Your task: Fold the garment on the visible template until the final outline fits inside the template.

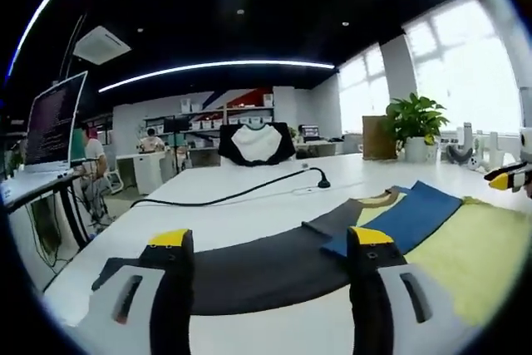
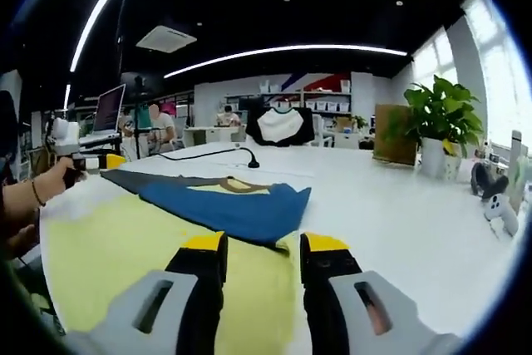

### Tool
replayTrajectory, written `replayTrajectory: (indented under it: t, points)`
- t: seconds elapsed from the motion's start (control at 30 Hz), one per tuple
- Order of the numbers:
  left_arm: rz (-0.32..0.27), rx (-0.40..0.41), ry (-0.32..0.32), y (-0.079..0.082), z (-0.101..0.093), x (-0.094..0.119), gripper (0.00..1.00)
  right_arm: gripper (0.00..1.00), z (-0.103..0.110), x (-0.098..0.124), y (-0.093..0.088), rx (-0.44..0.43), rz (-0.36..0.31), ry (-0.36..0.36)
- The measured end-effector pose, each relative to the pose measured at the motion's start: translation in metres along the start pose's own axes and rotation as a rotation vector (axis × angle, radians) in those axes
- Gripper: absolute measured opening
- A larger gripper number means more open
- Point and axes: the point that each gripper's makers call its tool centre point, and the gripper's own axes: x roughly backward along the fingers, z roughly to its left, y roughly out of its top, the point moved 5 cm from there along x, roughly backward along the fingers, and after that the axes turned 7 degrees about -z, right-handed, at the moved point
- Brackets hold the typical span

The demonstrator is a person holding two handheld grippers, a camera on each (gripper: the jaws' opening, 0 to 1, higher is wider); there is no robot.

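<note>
On the white table (image 1: 249,205), in the left gripper view, the scene runs from a laptop screen (image 1: 54,122) at the far left, past a seated person (image 1: 93,174) behind it, to a black cable (image 1: 241,193) snaking across the tabletop to a small black puck-like end near the middle. Behind stands a black-and-white chair (image 1: 256,144), shelving along the far wall, and a long ceiling light strip. Farther right a potted plant (image 1: 413,126) sits beside bright windows. The garment (image 1: 332,247) lies flat on the table: a dark grey sleeve at left, a blue sleeve or panel in the centre, and a pale yellow body at right. The left gripper (image 1: 270,237) hovers over the near edge, jaws wide apart and holding nothing, its yellow-tipped fingers above the grey sleeve and the blue panel. At the right edge the right gripper's yellow tip comes into view.

In the right gripper view, a hand (image 2: 41,193) holds the left gripper at far left. The garment (image 2: 150,247) spreads yellow in front, blue folded across it, grey beyond. The potted plant (image 2: 436,126) and a white controller (image 2: 501,209) stand at right. The right gripper (image 2: 264,244) has its jaws moderately apart and empty, over the yellow cloth near the blue edge.
</note>
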Motion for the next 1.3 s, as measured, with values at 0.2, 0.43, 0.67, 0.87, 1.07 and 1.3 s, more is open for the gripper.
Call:
replayTrajectory:
  t: [0.2, 0.43, 0.67, 0.87, 1.07, 1.3]
  points:
    - [0.021, 0.016, 0.049, -0.003, 0.022, 0.002, 0.95, 0.56, 0.008, 0.007, 0.009, 0.020, -0.036, -0.001]
    - [0.069, 0.001, 0.071, -0.005, 0.041, 0.002, 1.00, 0.78, 0.008, 0.017, 0.015, 0.070, -0.053, -0.030]
    - [0.129, 0.029, 0.109, -0.013, 0.068, -0.001, 1.00, 0.98, 0.016, 0.028, 0.024, 0.118, -0.097, 0.017]
    - [0.131, -0.101, 0.158, -0.020, 0.088, -0.002, 0.96, 0.99, 0.020, 0.036, 0.027, 0.143, -0.092, 0.032]
    - [0.183, 0.019, 0.153, -0.036, 0.101, -0.003, 0.92, 0.99, 0.019, 0.042, 0.028, 0.122, -0.091, 0.037]
    - [0.153, 0.081, 0.126, -0.047, 0.120, -0.005, 0.82, 0.99, 0.033, 0.049, 0.022, 0.120, -0.061, 0.078]
